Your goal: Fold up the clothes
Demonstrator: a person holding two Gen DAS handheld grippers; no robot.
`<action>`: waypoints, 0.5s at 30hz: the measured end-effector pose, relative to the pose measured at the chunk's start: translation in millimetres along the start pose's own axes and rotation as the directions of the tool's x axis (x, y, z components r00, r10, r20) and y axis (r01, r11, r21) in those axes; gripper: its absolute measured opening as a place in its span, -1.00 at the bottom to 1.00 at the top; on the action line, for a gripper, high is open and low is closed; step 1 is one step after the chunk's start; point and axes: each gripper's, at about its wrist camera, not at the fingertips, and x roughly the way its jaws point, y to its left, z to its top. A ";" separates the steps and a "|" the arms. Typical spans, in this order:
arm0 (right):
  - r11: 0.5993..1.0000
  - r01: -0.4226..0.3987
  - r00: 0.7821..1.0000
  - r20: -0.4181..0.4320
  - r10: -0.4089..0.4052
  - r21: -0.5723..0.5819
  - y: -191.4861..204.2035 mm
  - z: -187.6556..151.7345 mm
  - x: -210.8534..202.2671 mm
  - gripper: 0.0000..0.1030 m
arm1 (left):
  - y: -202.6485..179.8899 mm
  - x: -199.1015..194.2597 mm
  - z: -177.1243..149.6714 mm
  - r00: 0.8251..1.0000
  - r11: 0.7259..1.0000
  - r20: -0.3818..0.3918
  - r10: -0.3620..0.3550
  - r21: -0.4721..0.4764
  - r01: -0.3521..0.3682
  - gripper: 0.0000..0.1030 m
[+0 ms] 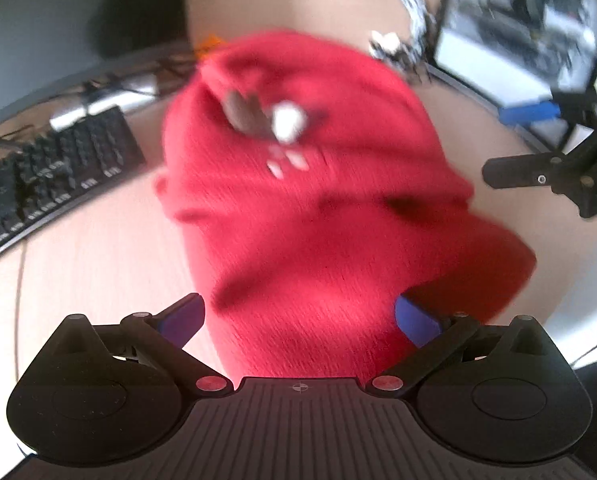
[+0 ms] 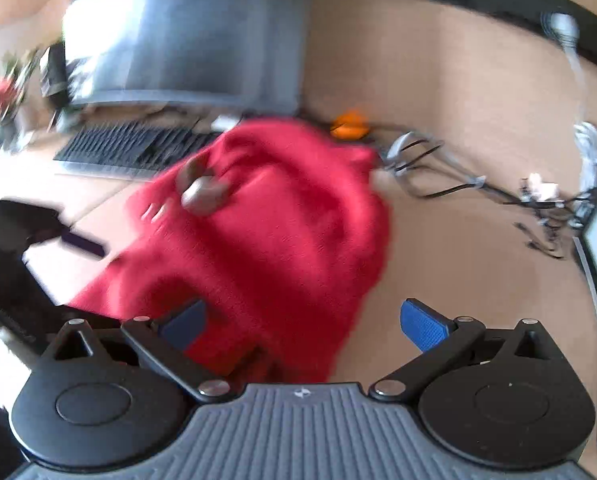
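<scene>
Pale wood worktop [image 2: 458,280] cluttered at back: keyboard [image 1: 50,176], monitor [image 2: 186,36], cable tangle [image 2: 438,168]. Red garment [image 1: 306,208] heaped mid-worktop, bunched, logo patch up, no fold visible yet. Left gripper [image 1: 298,316] spread wide, cloth bulging between jaws, not pinched. Right gripper [image 2: 302,320] also spread, straddling garment's near edge, likely lining up for hem grab. Both views motion-blurred.
</scene>
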 end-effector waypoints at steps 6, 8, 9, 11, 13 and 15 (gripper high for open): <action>0.995 0.080 0.992 -0.093 -0.085 -0.056 14.4 -29.4 23.0 1.00 | 14.2 -27.0 9.1 0.989 0.990 0.051 -0.139 -0.018 0.140 1.00; 0.992 0.070 0.992 -0.094 -0.080 -0.105 13.6 -23.2 21.7 1.00 | 23.2 -45.8 22.2 0.973 0.979 0.127 -0.194 -0.034 0.200 1.00; 0.990 0.059 0.993 -0.093 -0.071 -0.127 12.3 -19.4 20.0 1.00 | 26.8 -55.4 30.6 0.963 0.977 0.182 -0.198 -0.038 0.208 1.00; 0.989 0.011 0.997 -0.075 -0.022 -0.150 3.4 -8.4 11.8 1.00 | 27.6 -66.5 47.7 0.945 0.979 0.269 -0.184 -0.041 0.202 1.00; 0.996 -0.034 0.999 -0.025 0.032 -0.088 -21.0 10.1 2.7 1.00 | 23.1 -59.7 62.1 0.932 0.978 0.316 -0.180 -0.044 0.204 1.00; 0.997 -0.078 0.996 0.038 0.078 -0.006 -49.9 30.0 -6.3 1.00 | 16.0 -44.0 75.7 0.929 0.978 0.328 -0.170 -0.061 0.201 1.00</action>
